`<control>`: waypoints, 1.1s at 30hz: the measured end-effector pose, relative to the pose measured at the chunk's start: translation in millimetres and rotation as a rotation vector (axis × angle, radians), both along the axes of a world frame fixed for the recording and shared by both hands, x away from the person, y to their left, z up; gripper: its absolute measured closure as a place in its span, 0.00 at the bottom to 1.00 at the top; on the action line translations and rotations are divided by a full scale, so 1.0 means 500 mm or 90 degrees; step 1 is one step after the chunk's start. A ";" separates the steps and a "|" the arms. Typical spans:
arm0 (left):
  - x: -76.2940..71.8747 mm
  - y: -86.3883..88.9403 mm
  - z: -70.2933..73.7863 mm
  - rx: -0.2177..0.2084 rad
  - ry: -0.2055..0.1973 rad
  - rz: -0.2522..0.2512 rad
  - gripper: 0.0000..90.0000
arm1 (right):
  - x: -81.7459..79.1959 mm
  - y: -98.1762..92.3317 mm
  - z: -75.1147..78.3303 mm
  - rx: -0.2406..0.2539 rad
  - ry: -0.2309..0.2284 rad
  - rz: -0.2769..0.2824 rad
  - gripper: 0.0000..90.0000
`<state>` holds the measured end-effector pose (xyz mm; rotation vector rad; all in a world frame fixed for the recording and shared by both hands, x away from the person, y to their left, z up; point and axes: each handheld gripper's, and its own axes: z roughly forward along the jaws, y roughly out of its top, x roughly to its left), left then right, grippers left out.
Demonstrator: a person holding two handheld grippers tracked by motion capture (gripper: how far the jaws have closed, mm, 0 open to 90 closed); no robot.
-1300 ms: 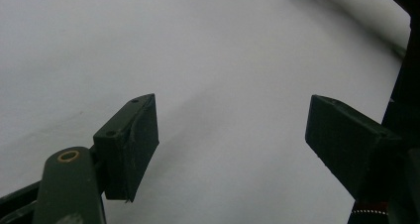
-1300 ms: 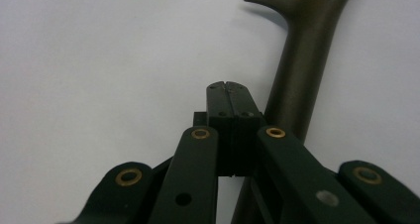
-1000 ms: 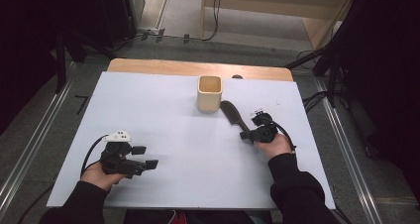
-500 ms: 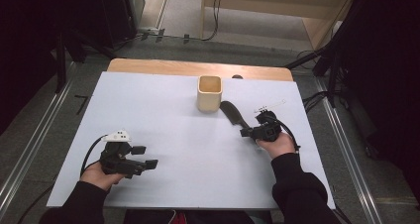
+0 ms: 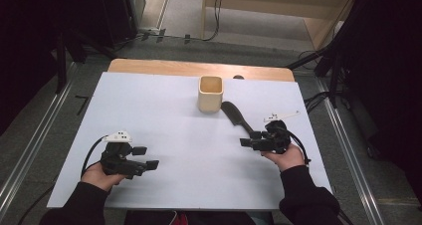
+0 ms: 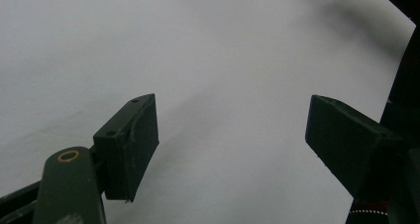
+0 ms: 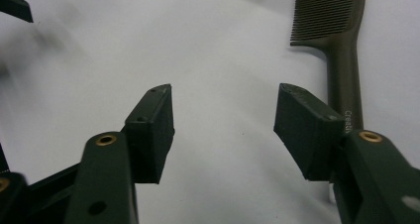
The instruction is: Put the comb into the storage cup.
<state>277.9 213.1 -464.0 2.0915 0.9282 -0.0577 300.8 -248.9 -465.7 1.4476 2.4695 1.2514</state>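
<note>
Two hand-held grippers are in your hands: your right hand-held gripper (image 7: 223, 120) has just been opening its jaws, with nothing between them, and the dark comb (image 7: 341, 60) lies flat on the white worktop (image 5: 164, 115) just beside its jaws. Your left hand-held gripper (image 6: 230, 135) is released over bare worktop.

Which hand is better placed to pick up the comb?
Right. The right gripper sits beside the comb, jaws just opened and empty; the left gripper is across the table.
</note>
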 end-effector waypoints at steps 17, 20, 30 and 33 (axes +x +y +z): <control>-0.005 0.008 0.012 -0.012 -0.008 0.007 0.24 | -0.068 -0.014 -0.020 0.012 -0.015 0.021 0.30; -0.003 0.006 0.012 -0.010 -0.008 0.002 0.24 | -0.082 -0.018 -0.026 0.005 -0.016 0.019 0.29; 0.001 -0.002 0.014 -0.013 -0.010 -0.005 0.24 | -0.106 -0.029 -0.031 -0.015 -0.013 0.014 0.27; 0.003 -0.003 0.014 -0.014 -0.008 -0.005 0.24 | -0.106 -0.030 -0.031 -0.014 -0.012 0.011 0.27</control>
